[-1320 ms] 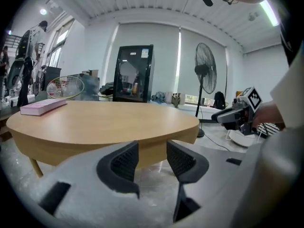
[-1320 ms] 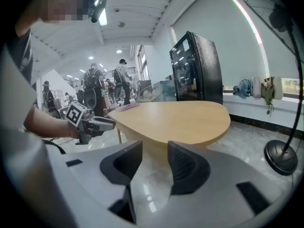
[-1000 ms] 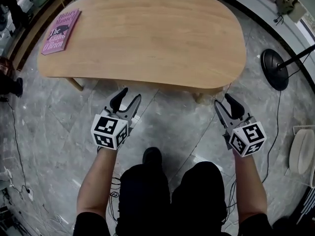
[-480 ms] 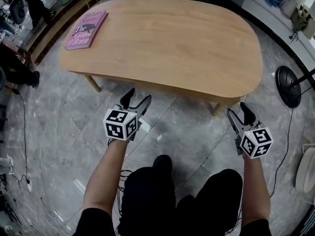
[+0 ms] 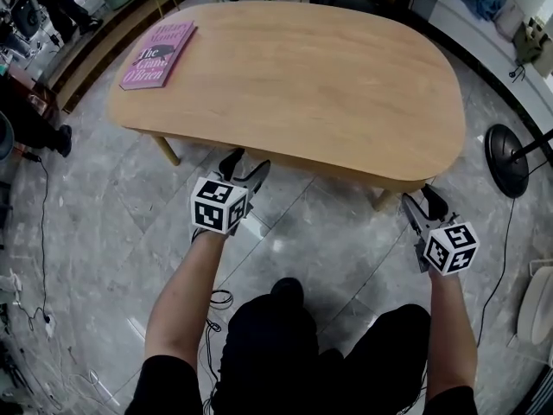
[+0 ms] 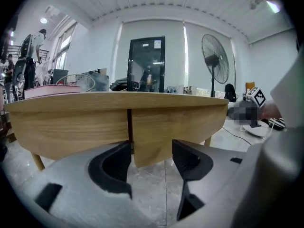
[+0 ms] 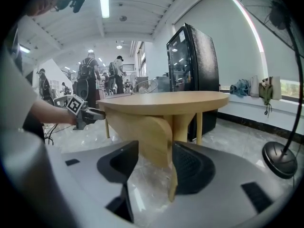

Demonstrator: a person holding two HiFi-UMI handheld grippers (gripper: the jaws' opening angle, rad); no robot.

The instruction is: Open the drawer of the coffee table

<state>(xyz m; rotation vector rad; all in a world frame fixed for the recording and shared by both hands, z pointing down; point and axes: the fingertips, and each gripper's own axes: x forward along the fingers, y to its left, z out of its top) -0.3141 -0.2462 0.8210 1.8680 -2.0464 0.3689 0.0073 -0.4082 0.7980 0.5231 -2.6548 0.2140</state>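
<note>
Coffee table [image 5: 328, 76]: one, standing on the grey tiled floor [image 5: 104, 223] just ahead of the person. One pink book [image 5: 158, 55] lies on its far left corner. Two of its legs [image 5: 167, 150] show under the near edge in the head view, and one fan base [image 5: 508, 148] sits on the floor to the right.

The table is pale wood with a smooth, rounded, bean-like top. Its long axis runs left to right across the head view, and its long front edge faces the person. In the left gripper view a dark vertical seam [image 6: 129, 125] splits the front apron. The panel [image 6: 152, 137] right of the seam hangs lower than the rest.

Two grippers are held at that front edge. The left gripper [image 5: 246, 162] has just been opening; its jaws are spread, and the panel shows between them unpinched. The right gripper [image 5: 421, 201], near the right-hand leg, is also spread after easing in slightly, with a curved wooden piece [image 7: 154, 137] between its jaws, ungripped.
</note>
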